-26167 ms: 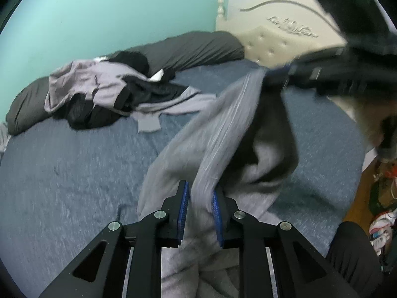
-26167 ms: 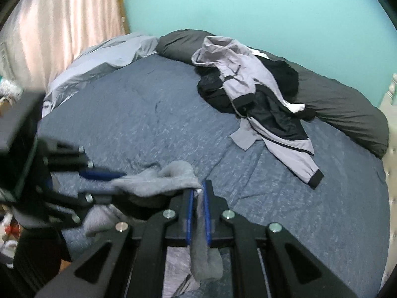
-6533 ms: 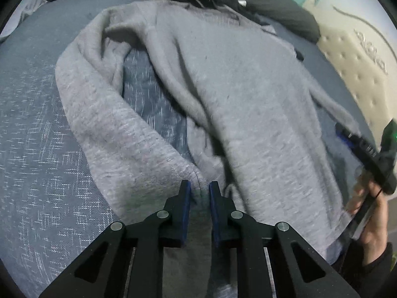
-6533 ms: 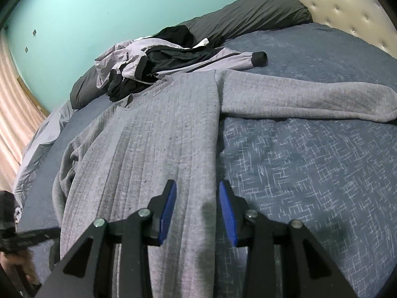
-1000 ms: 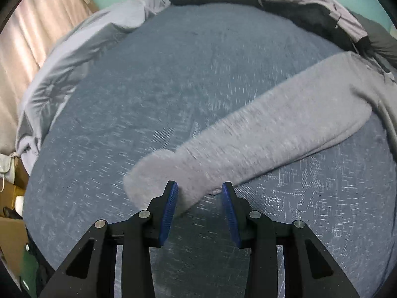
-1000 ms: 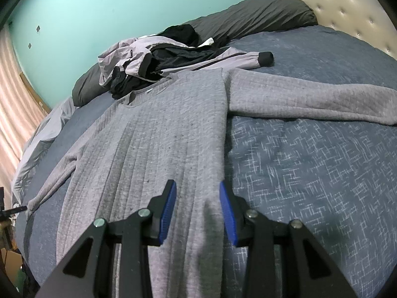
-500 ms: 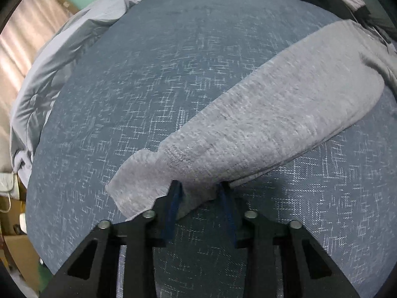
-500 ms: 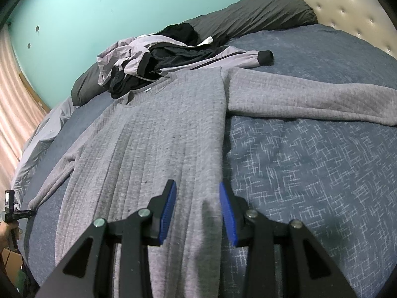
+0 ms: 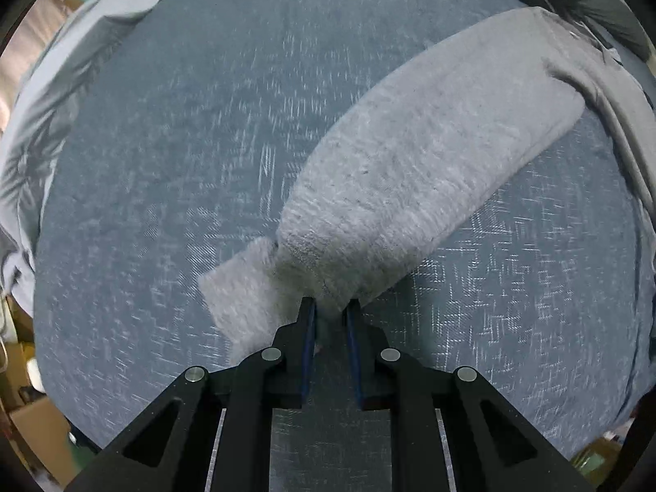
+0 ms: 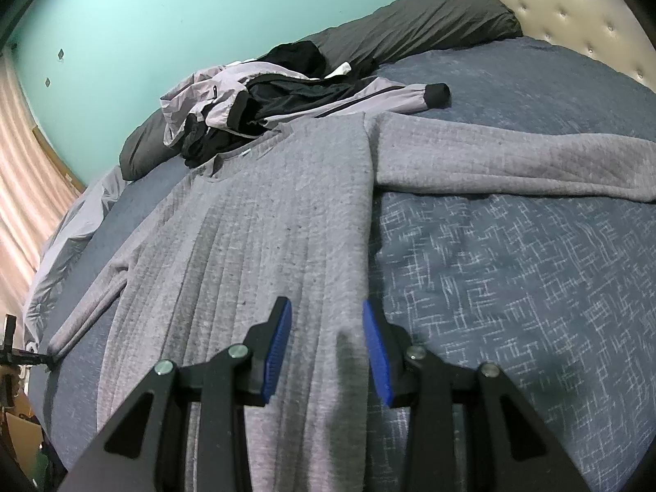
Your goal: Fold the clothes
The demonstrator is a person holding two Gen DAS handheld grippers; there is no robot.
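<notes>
My left gripper (image 9: 330, 313) has its jaws narrowed onto the near edge of the grey sweater's left sleeve (image 9: 410, 180), just beside the cuff (image 9: 242, 299); the sleeve runs off toward 1 o'clock. My right gripper (image 10: 324, 328) is released, jaws spread over the sweater (image 10: 262, 246), which lies flat on the blue bedspread (image 10: 512, 287). At 11 o'clock lies a heap of clothes (image 10: 262, 102).

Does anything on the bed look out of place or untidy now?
Yes. A crumpled jacket lies in a heap at the far side, beside the sweater's collar; one jacket sleeve stretches along its shoulder. The sweater itself lies flat, sleeves spread.
</notes>
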